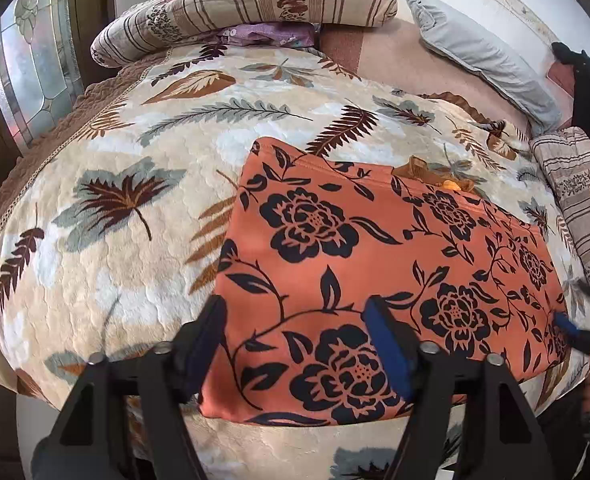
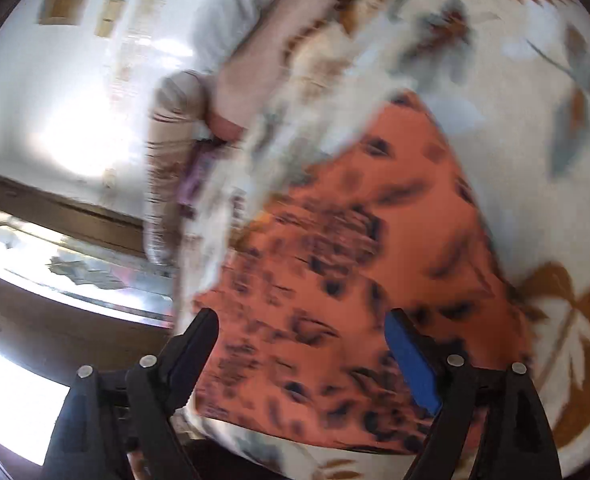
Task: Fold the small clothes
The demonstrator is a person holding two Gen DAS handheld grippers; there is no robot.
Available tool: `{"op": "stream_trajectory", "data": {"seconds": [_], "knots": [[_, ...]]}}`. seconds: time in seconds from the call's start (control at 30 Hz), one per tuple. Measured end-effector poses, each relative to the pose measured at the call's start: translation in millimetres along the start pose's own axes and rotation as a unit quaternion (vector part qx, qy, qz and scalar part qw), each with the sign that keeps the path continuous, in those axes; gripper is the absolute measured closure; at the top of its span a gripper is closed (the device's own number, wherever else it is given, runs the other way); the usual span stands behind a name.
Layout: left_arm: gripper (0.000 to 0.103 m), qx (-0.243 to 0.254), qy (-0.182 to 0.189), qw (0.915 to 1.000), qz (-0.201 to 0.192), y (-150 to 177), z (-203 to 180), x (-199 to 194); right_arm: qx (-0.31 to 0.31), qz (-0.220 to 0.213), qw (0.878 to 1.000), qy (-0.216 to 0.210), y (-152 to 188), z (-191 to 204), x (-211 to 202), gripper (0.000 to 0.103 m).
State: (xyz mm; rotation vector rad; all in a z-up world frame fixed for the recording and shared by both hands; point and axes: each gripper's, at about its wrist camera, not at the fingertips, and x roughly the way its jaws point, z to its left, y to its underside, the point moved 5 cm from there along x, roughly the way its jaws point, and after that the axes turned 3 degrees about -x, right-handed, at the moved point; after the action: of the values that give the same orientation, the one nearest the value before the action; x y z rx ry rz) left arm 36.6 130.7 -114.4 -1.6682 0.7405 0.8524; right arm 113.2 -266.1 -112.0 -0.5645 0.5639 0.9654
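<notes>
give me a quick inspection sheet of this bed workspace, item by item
surface: bed with a leaf-print quilt, lying fairly smooth.
job's things: orange floral garment spread flat on the quilt, near the front edge; a brown tag-like bit shows at its far edge.
clutter: striped folded blanket and purple cloth at the head, grey pillow, second striped roll at the right.
grippers: left tongs open, over the garment's near left corner; right tongs open over the garment, view blurred.
cables: nothing seen.
surroundings: stained-glass window on the left, white wall behind.
</notes>
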Motion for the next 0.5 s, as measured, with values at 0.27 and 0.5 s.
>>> {"op": "stream_trajectory", "data": {"seconds": [0.27,0.5], "knots": [[0.024,0.039,-0.028,0.9986,0.024,27.7,1.4,28.5,-0.022,-0.043,0.998,-0.028,28.3,23.7,-40.5,0.013],[0.024,0.029,-0.036,0.9989,0.014,20.1,0.1,11.7,0.036,-0.061,0.997,-0.017,64.0,-4.8,-58.3,0.013]]}}
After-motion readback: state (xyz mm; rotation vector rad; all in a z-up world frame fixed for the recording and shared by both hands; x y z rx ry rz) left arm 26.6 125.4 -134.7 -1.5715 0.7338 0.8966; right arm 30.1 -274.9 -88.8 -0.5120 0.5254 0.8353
